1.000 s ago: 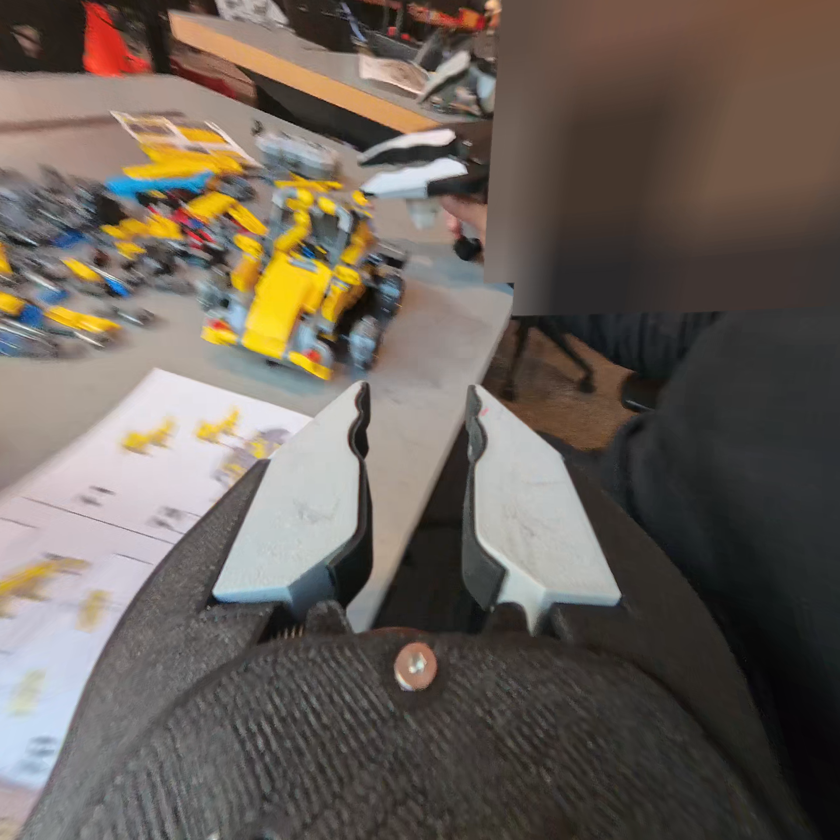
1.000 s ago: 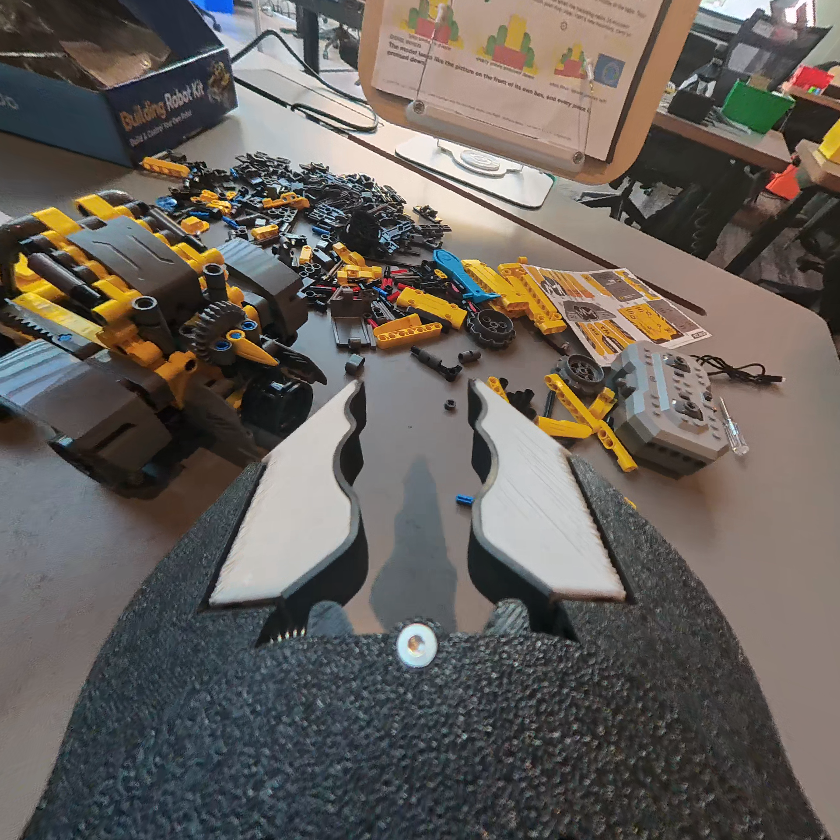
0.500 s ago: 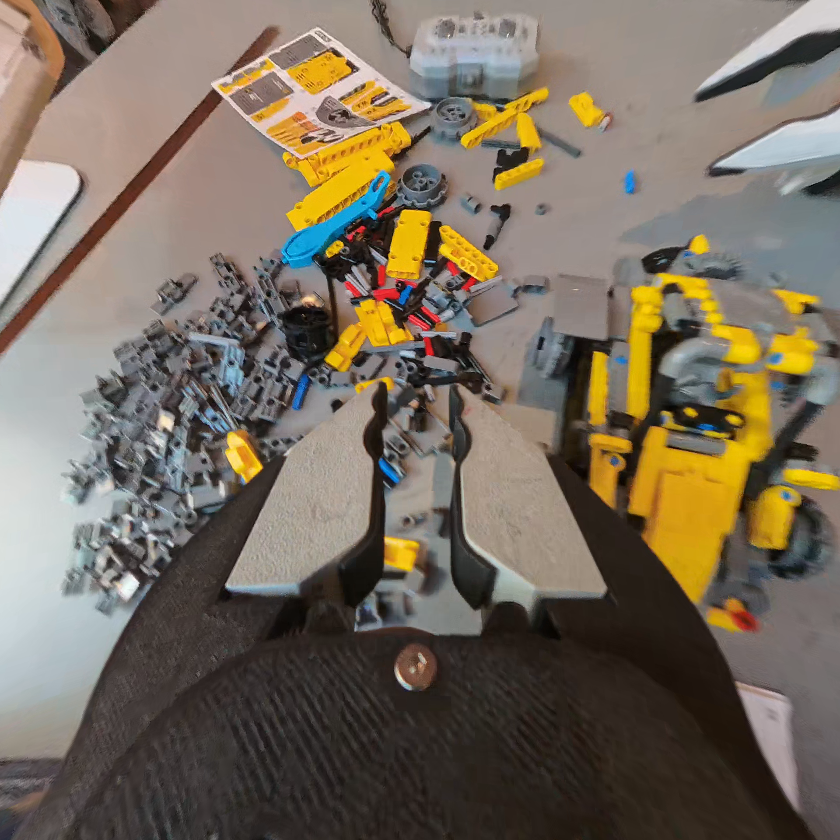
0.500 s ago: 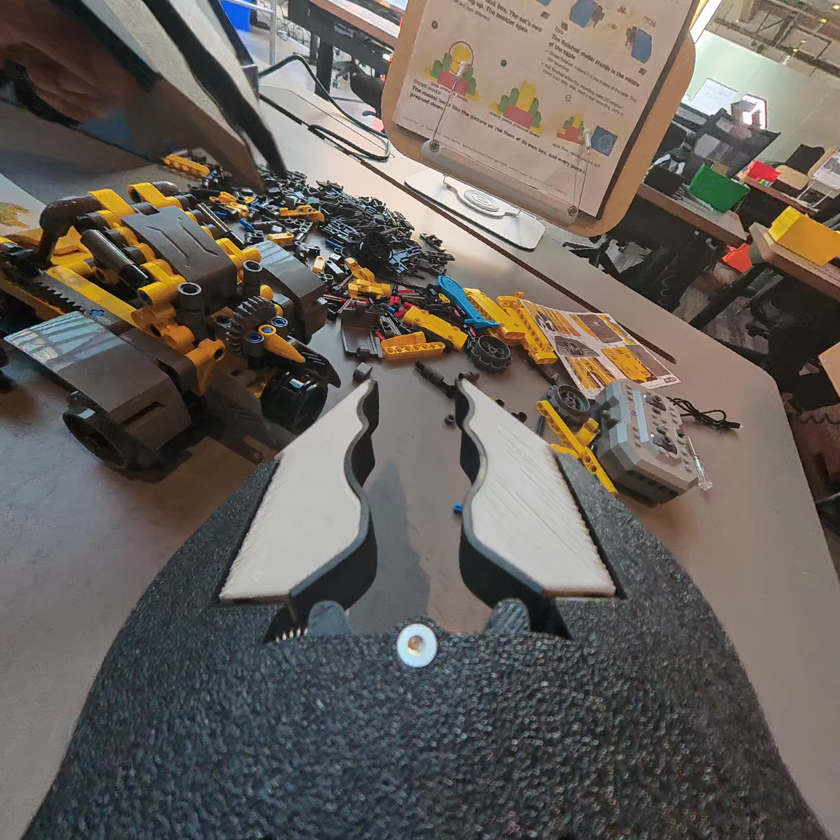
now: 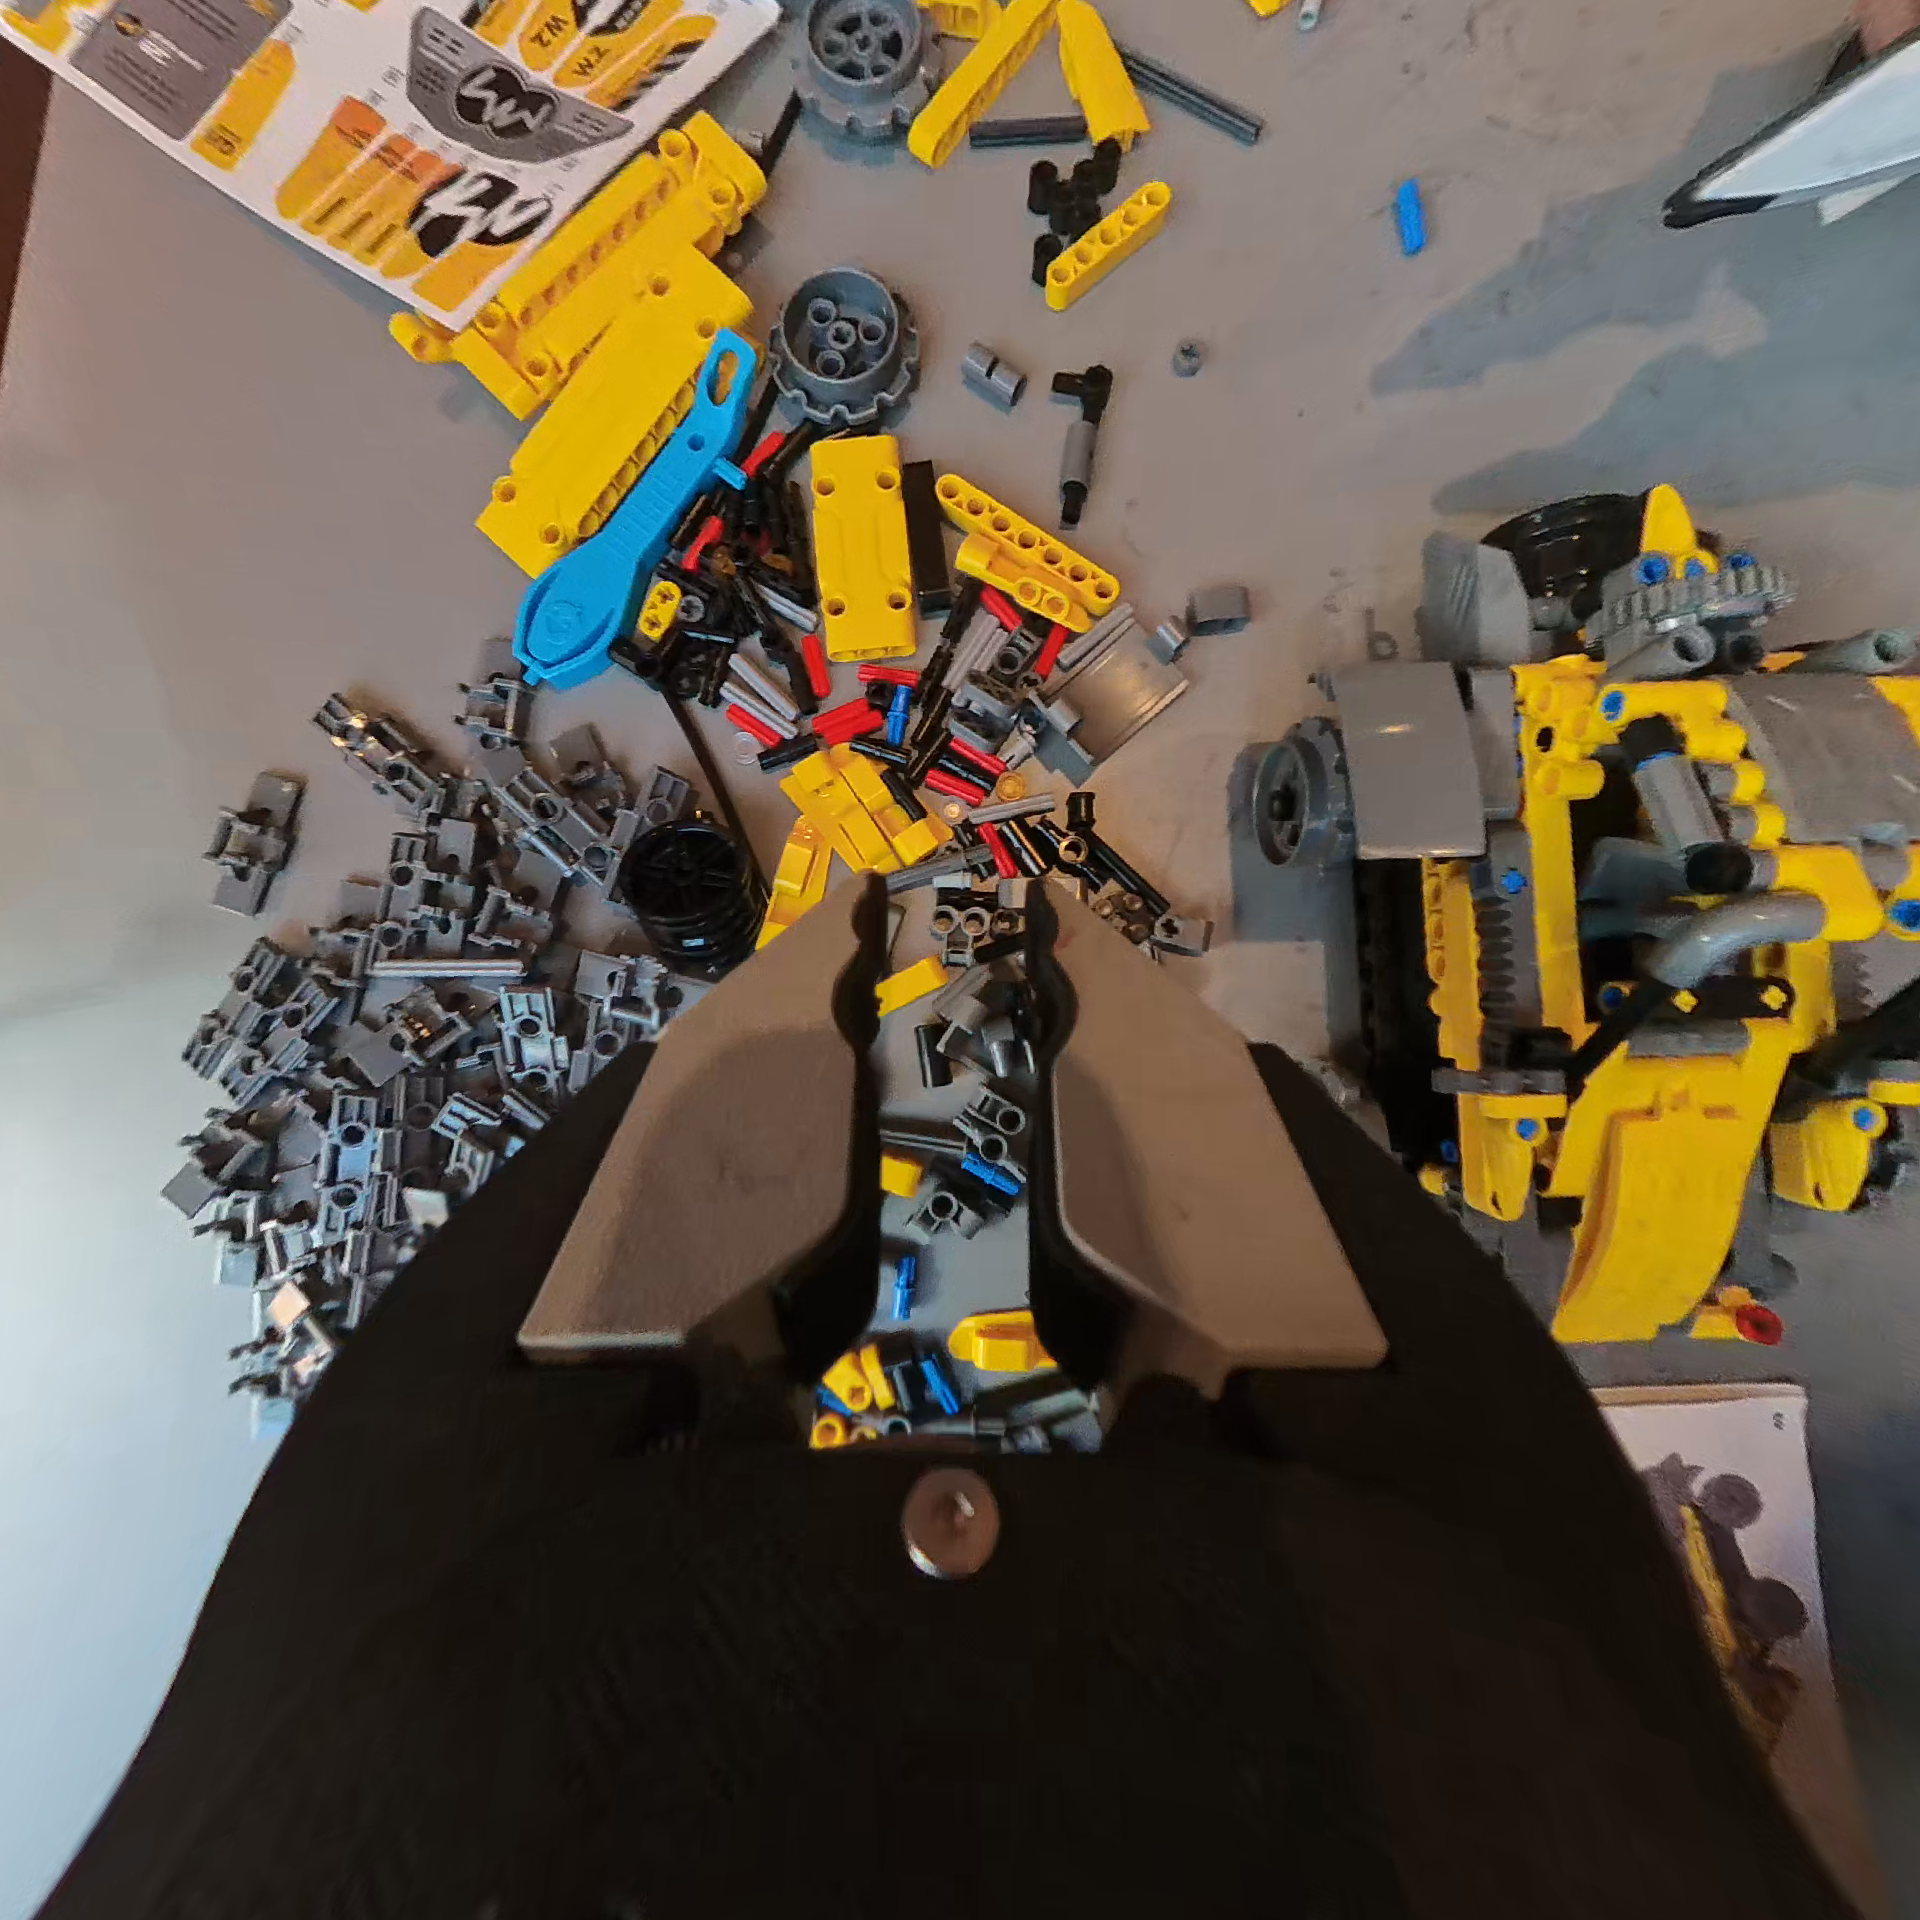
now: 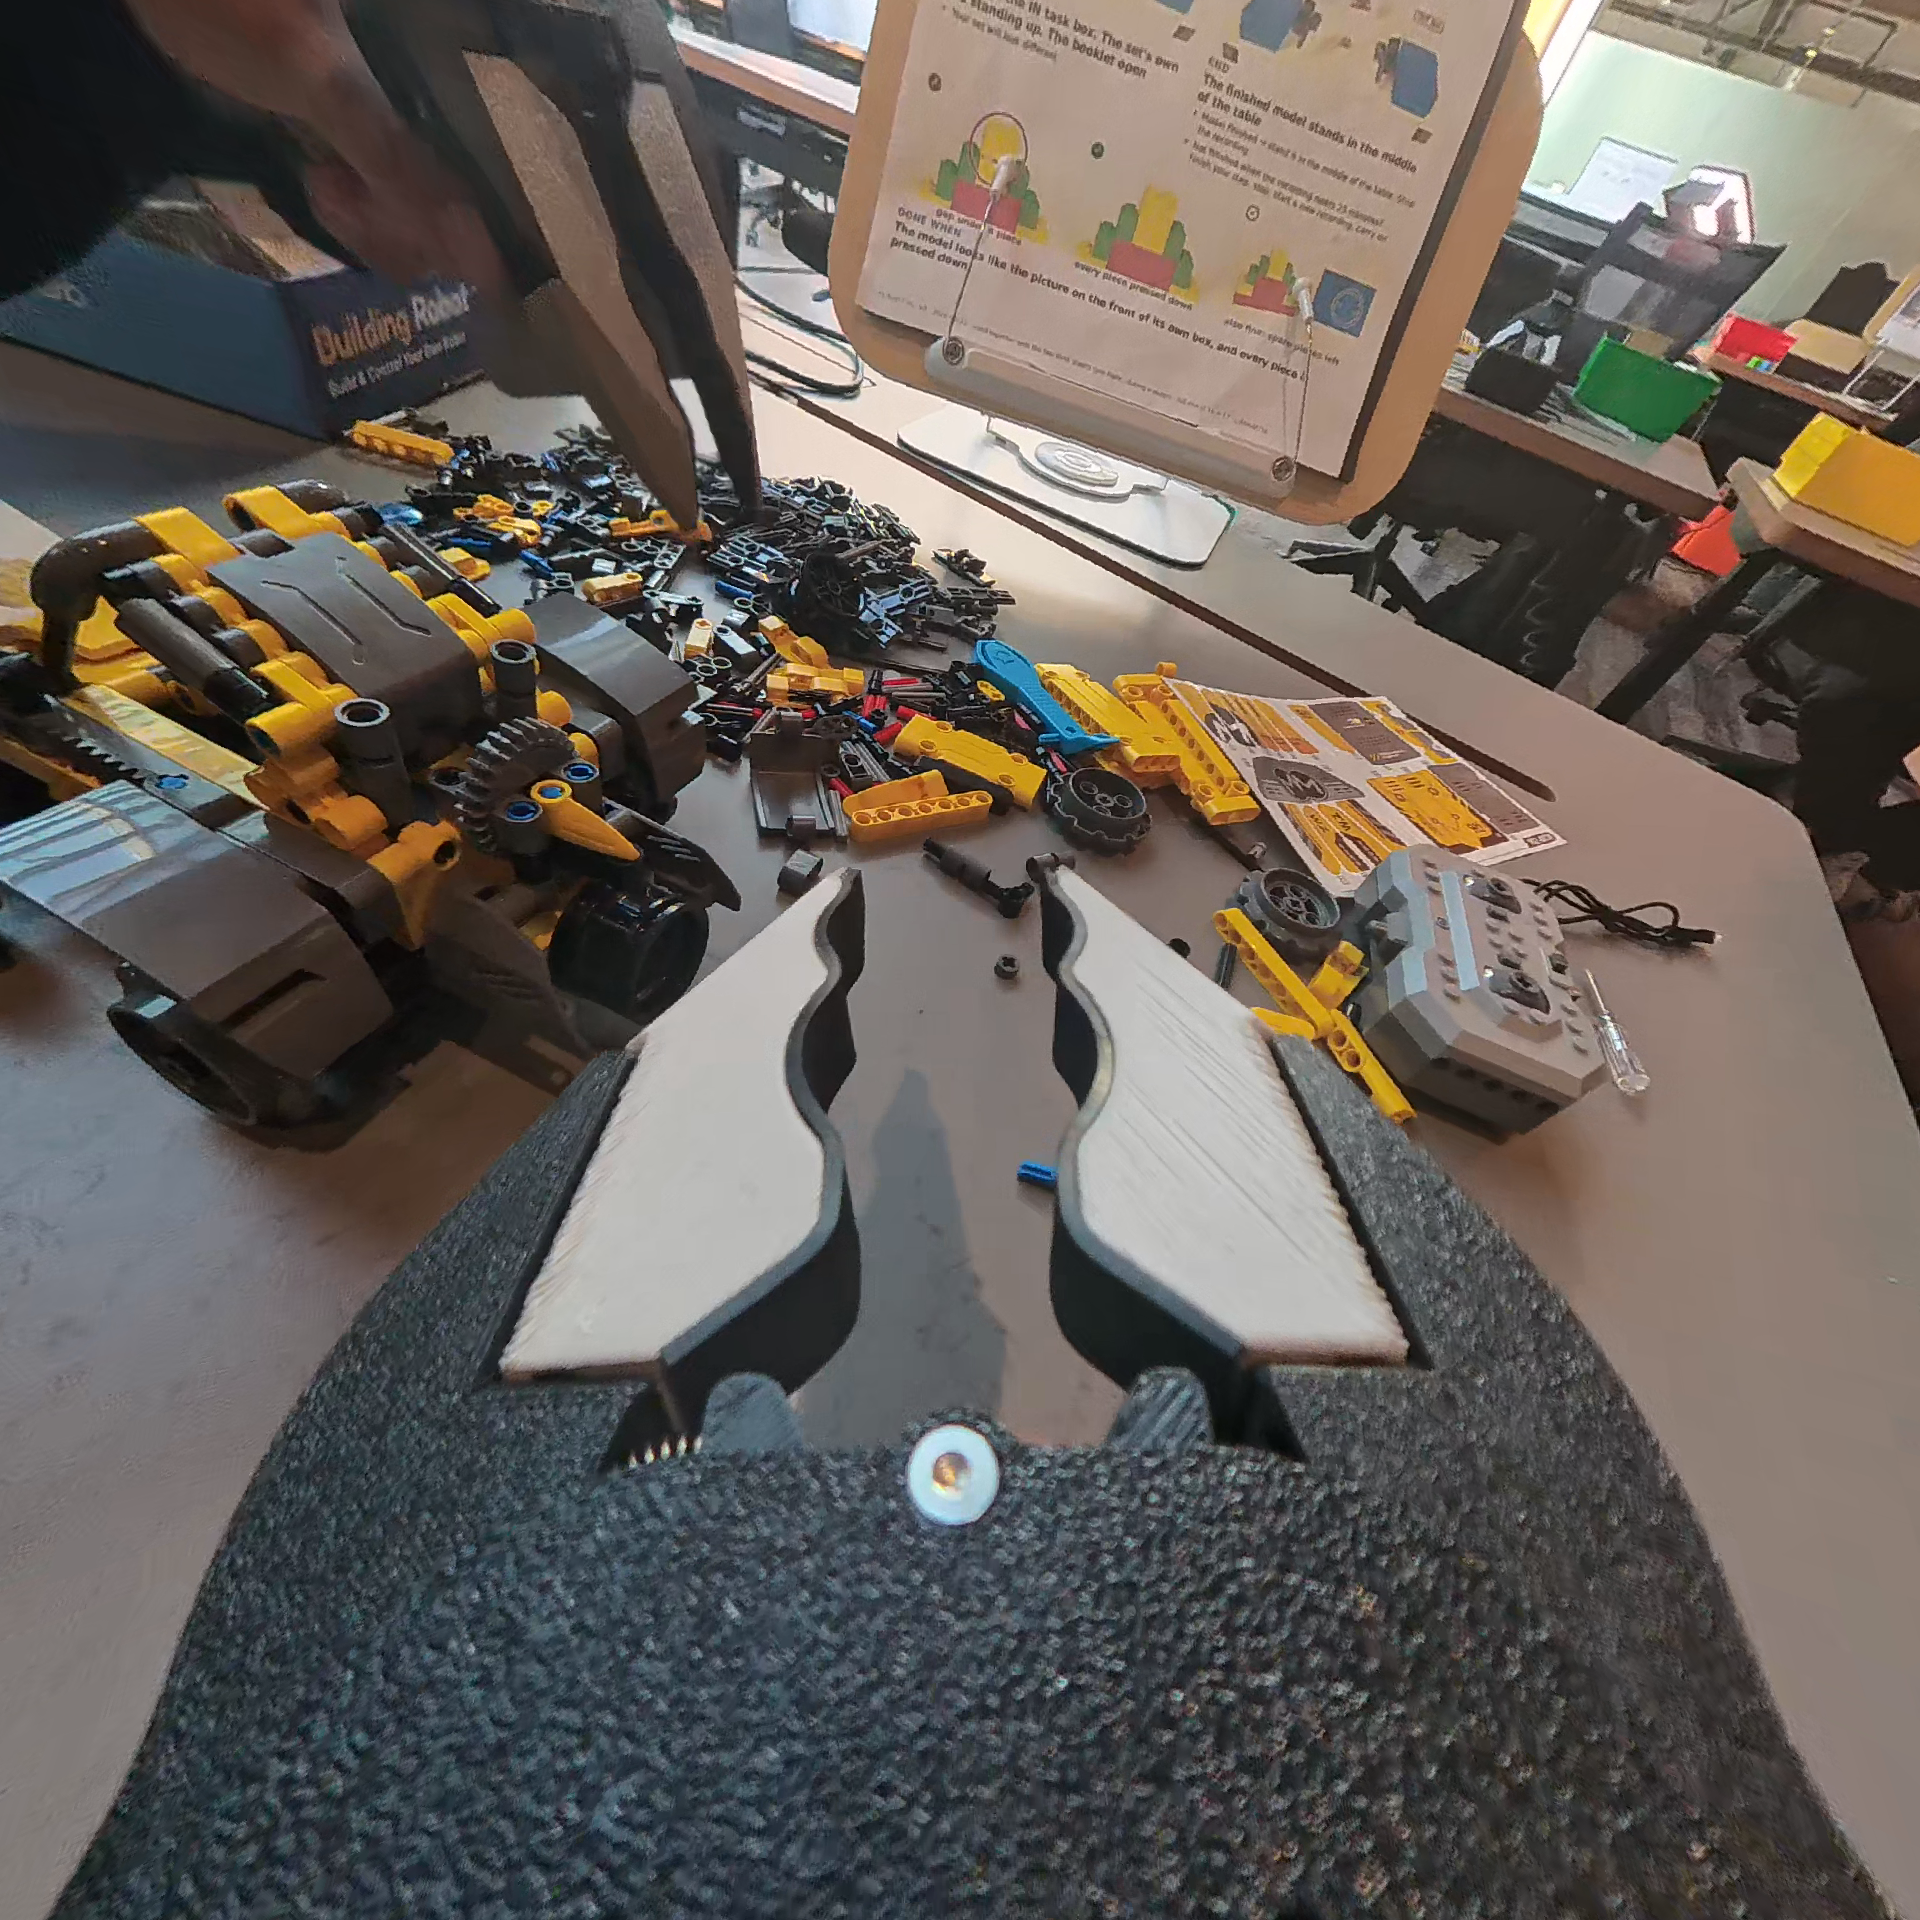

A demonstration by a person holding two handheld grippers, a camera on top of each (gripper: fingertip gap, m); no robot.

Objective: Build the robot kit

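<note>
Jaws spread on the left gripper [image 5: 954,914] above small grey, black and yellow plastic building pieces [image 5: 966,997]: light, rigid, slippery. Right gripper [image 6: 948,894] gapes empty; half-built yellow model vehicle [image 6: 343,727] at ten o'clock.

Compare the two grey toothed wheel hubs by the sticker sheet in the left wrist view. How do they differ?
The upper hub, cut by the frame edge, lies beside the sticker sheet; the lower hub shows whole, by the blue tool. The upper shows spokes around its centre, the lower a deep cup with round holes. Both are grey, toothed and lie flat.
</note>
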